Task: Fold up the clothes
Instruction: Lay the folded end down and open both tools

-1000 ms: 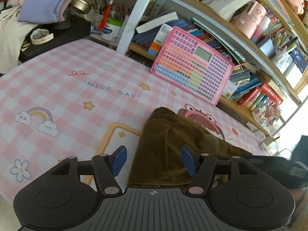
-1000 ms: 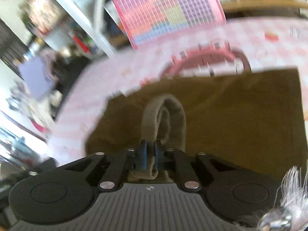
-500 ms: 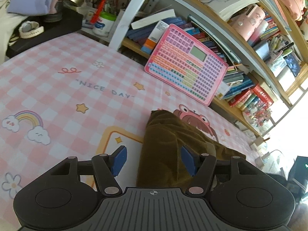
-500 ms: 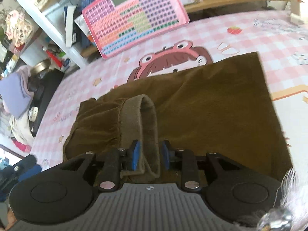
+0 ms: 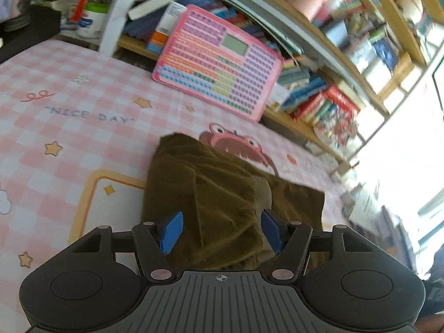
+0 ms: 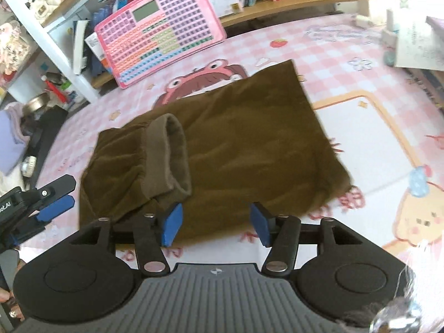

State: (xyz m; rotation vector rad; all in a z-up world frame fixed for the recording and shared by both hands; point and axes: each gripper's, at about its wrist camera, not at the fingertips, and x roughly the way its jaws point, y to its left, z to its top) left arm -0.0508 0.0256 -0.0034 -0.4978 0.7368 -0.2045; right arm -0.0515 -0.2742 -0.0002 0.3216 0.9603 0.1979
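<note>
folded brown garment (image 6: 244, 149) edge between opening right gripper (image 6: 215, 226) fingers

Both wrist cameras look down close over the pink checked bedsheet (image 5: 83, 88), sharing the brown garment (image 6: 236, 144) and pink keyboard toy (image 6: 158, 30).

1 brown garment (image 6: 222, 149), 1 pink toy keyboard (image 6: 158, 27), 2 grippers (image 6: 215, 224)

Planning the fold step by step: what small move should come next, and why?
Probably pull the right claw clear: its jaws are opening with nothing pinched, and the cuff already lies folded on the brown garment.
</note>
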